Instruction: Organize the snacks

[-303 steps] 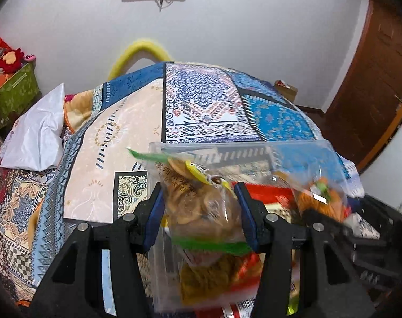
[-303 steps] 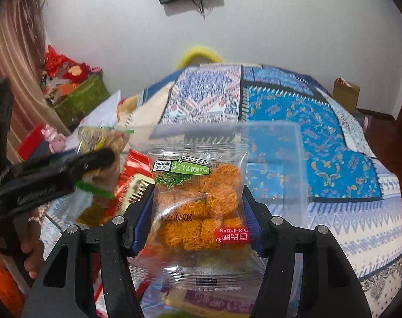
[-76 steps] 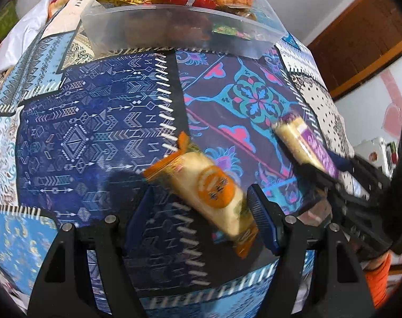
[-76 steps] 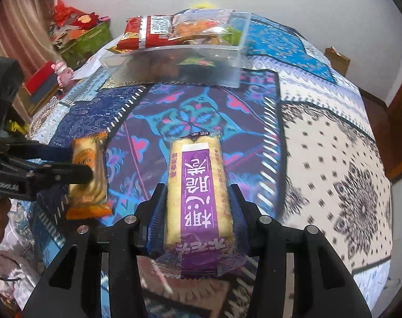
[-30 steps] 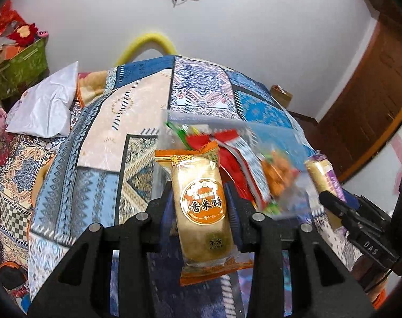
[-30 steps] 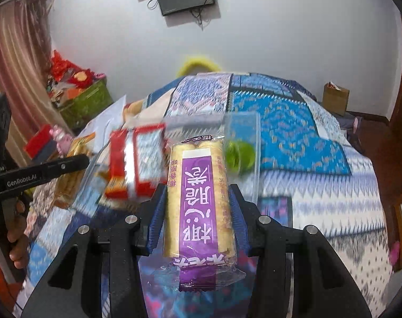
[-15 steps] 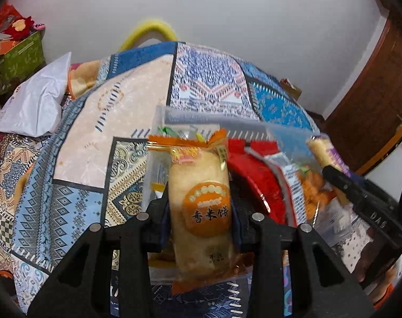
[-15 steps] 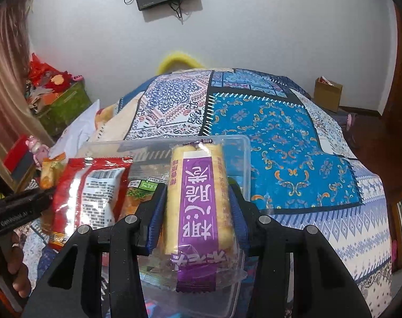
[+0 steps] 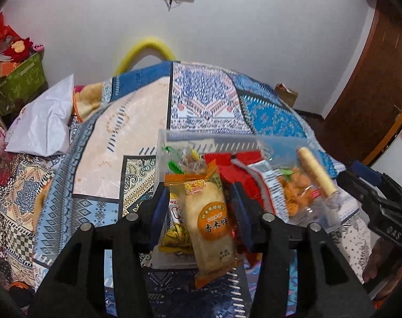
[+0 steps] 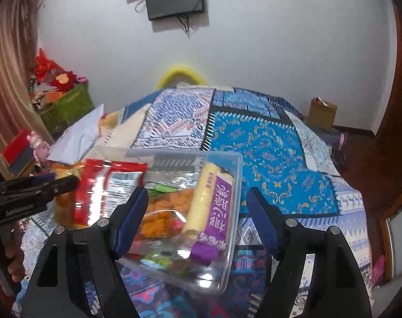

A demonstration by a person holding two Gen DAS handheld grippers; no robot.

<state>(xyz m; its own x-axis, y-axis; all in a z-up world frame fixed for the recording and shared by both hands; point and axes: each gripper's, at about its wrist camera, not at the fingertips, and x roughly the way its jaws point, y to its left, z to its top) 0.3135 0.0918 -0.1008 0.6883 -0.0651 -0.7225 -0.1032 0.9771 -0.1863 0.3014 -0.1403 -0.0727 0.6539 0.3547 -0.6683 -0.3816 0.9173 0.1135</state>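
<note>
Snack packets (image 9: 235, 169) crowd the clear bin (image 10: 228, 238) up to its rim; the patterned bed (image 10: 270, 143) beyond it lies open to the wall.

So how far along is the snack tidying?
Nearly done, it seems. The clear box already holds several packets, and the purple roll lies in it, clear of the right gripper as its jaws open. The left gripper is opening too, the orange packet still between its fingers over the box. No other loose snacks show.
</note>
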